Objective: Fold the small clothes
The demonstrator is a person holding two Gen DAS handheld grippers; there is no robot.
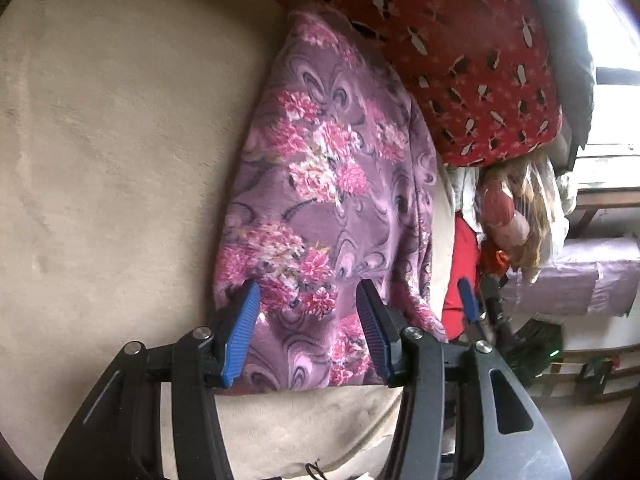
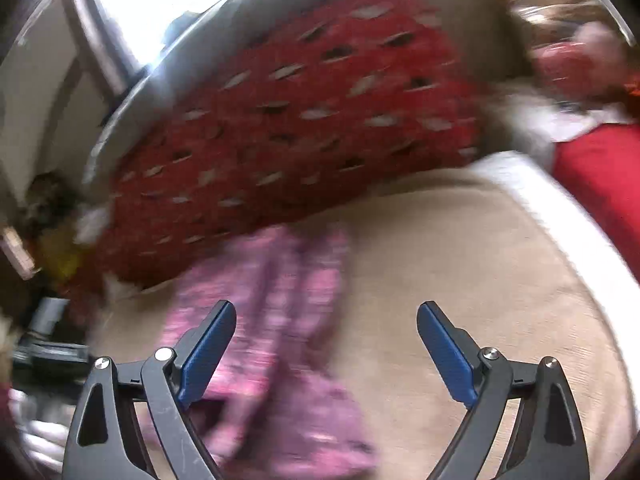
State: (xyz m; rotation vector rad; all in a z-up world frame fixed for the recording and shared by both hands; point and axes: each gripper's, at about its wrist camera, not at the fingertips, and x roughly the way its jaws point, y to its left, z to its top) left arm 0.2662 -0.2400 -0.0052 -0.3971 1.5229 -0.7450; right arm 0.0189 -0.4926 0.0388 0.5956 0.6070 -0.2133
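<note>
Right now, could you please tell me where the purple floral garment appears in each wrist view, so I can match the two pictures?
Left wrist view: the purple floral fabric garment fills the centre, lying on the beige blanket.
Right wrist view: it is lower centre-left, blurred, on the same blanket.
Shared landmark: the red patterned cushion bordering the garment's far end in both views.

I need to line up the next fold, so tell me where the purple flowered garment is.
In the left wrist view, the flowered garment lies on the beige cover, center-right, its far end against the red patterned blanket.
</note>
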